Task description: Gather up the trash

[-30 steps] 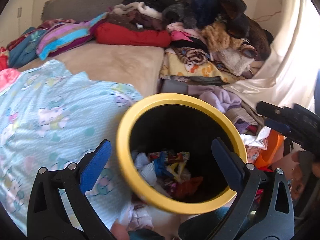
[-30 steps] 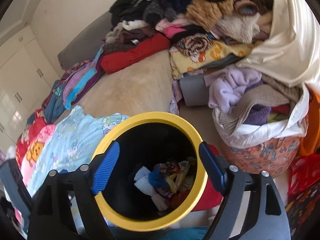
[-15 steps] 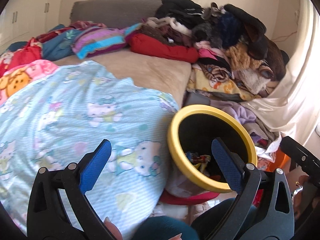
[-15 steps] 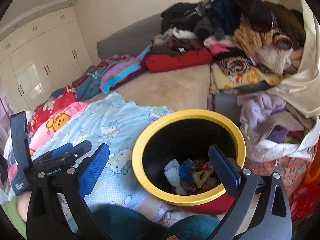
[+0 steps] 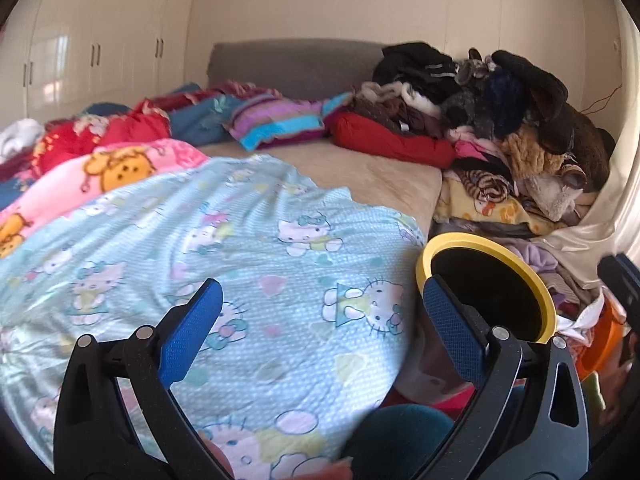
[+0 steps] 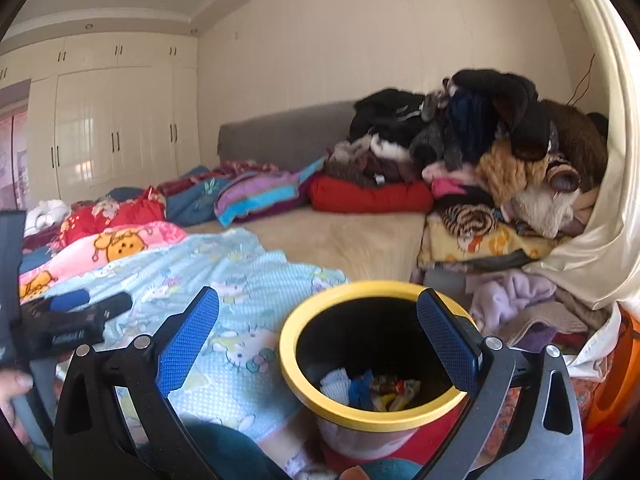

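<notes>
A black trash bin with a yellow rim (image 6: 288, 364) stands beside the bed, holding several crumpled wrappers and tissues (image 6: 372, 390). My right gripper (image 6: 318, 332) hovers above and near the bin, jaws wide open with nothing between them. In the left wrist view the same bin (image 5: 544, 300) sits at the right, its contents hidden. My left gripper (image 5: 322, 322) is open and empty over the light-blue cartoon blanket (image 5: 248, 264). The left gripper's body (image 6: 68, 326) also shows at the left edge of the right wrist view.
A big heap of clothes (image 5: 500, 120) fills the bed's far right corner. More bedding and pillows (image 5: 120, 148) lie at the left. White wardrobes (image 6: 116, 128) line the far wall. An orange container (image 6: 616, 380) sits right of the bin.
Both grippers have drawn back and swung left, away from above the bin toward the bed. The bin has slid right in both views, and more of the room shows.
</notes>
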`<state>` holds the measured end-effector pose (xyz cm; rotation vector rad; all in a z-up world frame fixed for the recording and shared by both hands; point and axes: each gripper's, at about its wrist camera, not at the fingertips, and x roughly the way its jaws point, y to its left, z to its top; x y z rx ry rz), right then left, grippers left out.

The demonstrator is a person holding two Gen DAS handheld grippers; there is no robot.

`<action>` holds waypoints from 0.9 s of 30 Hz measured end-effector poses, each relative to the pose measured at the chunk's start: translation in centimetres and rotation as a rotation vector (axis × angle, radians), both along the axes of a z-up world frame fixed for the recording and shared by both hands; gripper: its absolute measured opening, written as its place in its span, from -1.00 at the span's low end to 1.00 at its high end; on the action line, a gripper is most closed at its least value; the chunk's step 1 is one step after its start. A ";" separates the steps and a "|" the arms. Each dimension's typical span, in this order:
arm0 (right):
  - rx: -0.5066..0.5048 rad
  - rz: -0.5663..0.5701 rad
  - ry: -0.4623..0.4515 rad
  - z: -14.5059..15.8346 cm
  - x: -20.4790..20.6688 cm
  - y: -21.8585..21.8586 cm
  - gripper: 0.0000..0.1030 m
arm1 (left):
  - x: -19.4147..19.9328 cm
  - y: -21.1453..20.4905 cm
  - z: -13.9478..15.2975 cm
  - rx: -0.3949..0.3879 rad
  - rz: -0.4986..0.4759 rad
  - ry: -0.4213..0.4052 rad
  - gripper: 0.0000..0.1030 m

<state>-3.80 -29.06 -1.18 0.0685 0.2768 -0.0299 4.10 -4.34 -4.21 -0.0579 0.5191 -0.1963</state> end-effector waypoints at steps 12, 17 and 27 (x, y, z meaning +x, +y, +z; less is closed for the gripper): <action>-0.016 0.011 0.036 -2.3 0.2 1.9 0.88 | -2.9 0.6 -0.4 0.018 0.030 -0.074 0.79; -0.026 0.029 0.028 -2.4 -0.1 2.7 0.88 | -3.1 0.7 -0.6 0.011 0.031 -0.084 0.79; -0.027 0.032 0.033 -2.6 -0.2 3.1 0.88 | -3.0 0.7 -0.6 0.006 0.032 -0.080 0.79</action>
